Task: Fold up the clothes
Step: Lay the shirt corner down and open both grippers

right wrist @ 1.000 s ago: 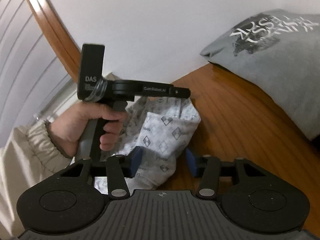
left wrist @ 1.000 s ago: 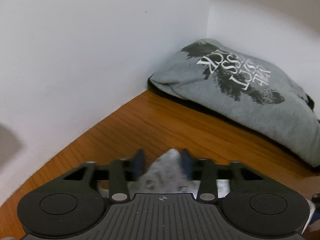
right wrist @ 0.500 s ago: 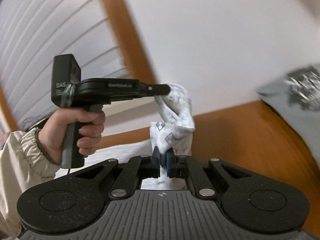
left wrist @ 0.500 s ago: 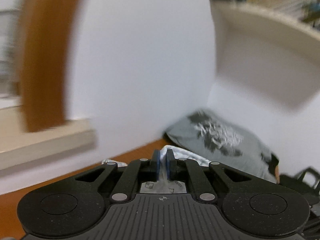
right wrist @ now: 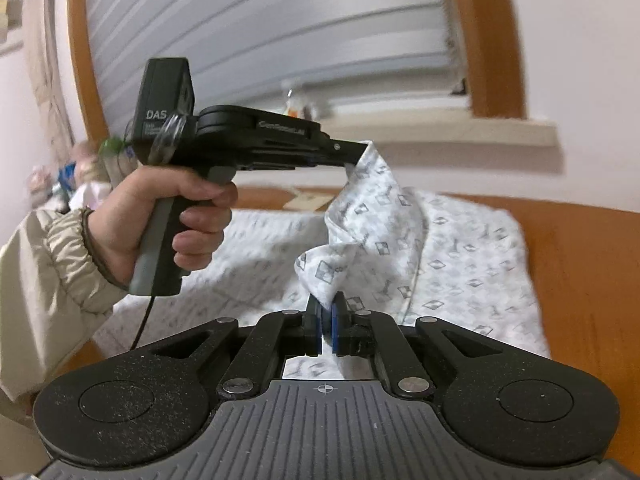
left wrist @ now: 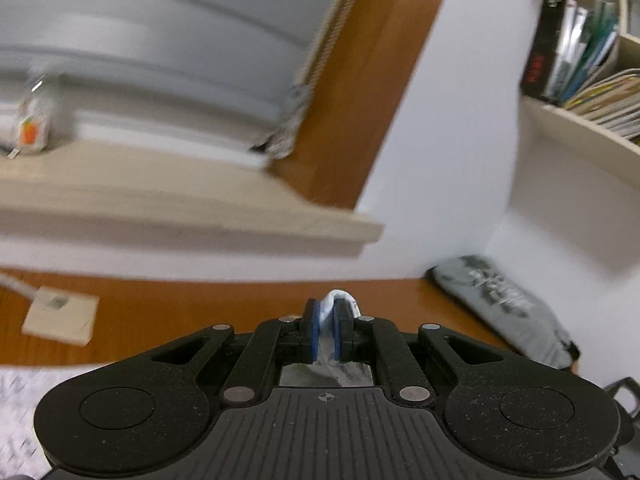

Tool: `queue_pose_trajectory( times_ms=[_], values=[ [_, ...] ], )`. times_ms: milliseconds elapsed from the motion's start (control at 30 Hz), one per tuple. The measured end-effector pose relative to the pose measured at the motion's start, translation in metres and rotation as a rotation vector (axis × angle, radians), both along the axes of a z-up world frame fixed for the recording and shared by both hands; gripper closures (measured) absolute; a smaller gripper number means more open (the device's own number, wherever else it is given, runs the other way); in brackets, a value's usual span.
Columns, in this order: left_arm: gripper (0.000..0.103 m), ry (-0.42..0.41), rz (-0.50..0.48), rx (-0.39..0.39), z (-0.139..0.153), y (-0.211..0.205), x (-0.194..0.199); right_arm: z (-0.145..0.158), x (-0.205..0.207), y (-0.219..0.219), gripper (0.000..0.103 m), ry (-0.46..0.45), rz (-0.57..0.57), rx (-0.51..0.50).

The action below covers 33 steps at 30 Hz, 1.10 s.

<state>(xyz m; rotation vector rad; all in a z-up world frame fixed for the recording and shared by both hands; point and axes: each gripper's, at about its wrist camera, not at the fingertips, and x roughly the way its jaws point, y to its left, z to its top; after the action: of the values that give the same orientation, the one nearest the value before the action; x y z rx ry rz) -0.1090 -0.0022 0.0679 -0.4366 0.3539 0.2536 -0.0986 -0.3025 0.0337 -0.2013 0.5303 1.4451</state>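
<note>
We've got both hand-held grippers pinching the white patterned shirt [right wrist: 452,264]: the right hand-held gripper [right wrist: 326,322] nips a bunched fold, the left hand-held gripper [right wrist: 356,156] lifts an edge higher up. The rest of the shirt lies spread over the wooden table [right wrist: 588,248]. A grey folded tee [left wrist: 504,300] sits by the wall.

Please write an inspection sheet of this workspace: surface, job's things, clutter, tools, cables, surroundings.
Surface: wooden table, mostly covered by cloth.
Job's things: white patterned garment, one edge lifted off the table at two points; folded grey printed shirt by the wall corner.
Clutter: small beige box on the table.
Tools: left tool and right tool each shut on the garment.
Cables: black cable hanging from the left handle.
Surroundings: window blinds, bookshelf.
</note>
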Motion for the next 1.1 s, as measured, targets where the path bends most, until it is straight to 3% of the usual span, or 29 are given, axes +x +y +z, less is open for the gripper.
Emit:
queue_pose_trajectory(
  times_ms=[67, 133, 233, 367, 567, 600, 633, 667, 733, 800, 967, 1100],
  values=[
    [0.083, 0.005, 0.03, -0.028, -0.008, 0.01, -0.009, -0.001, -0.009, 0.005, 0.092, -0.013, 0.012, -0.023],
    [0.059, -0.006, 0.071, -0.063, -0.014, 0.02, -0.018, 0.001, -0.011, 0.005, 0.087, -0.011, 0.026, -0.03],
    [0.056, -0.002, 0.094, -0.096, -0.02, 0.03, -0.025, 0.007, -0.014, 0.002, 0.072, -0.019, 0.043, -0.022],
    [0.043, 0.056, 0.068, -0.092, -0.025, 0.028, -0.013, 0.021, -0.005, -0.001, 0.072, -0.048, 0.008, 0.012],
    [0.046, 0.165, -0.01, -0.065, -0.044, 0.013, 0.007, 0.001, -0.01, 0.011, 0.073, -0.119, -0.021, -0.052],
    [0.057, 0.169, -0.013, -0.055, -0.046, 0.011, 0.008, -0.005, -0.012, 0.014, 0.073, -0.133, -0.019, -0.067],
    [0.087, 0.173, -0.016, -0.045, -0.048, 0.01, 0.008, -0.012, -0.015, 0.016, 0.074, -0.146, -0.017, -0.081],
    [0.098, 0.162, -0.016, -0.038, -0.049, 0.009, 0.006, -0.016, -0.019, 0.018, 0.074, -0.156, -0.008, -0.088],
    [0.097, 0.128, -0.004, -0.034, -0.047, 0.01, -0.001, -0.018, -0.029, 0.017, 0.074, -0.157, 0.035, -0.079],
    [0.097, 0.114, 0.009, -0.045, -0.046, 0.012, -0.005, -0.023, -0.035, 0.02, 0.074, -0.09, 0.084, -0.088],
    [0.088, 0.145, 0.052, -0.037, -0.048, 0.017, -0.009, -0.029, -0.042, 0.023, 0.073, -0.078, 0.1, -0.085],
    [0.071, 0.14, 0.119, 0.009, -0.04, 0.019, -0.014, -0.021, -0.042, 0.02, 0.073, -0.081, 0.099, -0.068]
  ],
)
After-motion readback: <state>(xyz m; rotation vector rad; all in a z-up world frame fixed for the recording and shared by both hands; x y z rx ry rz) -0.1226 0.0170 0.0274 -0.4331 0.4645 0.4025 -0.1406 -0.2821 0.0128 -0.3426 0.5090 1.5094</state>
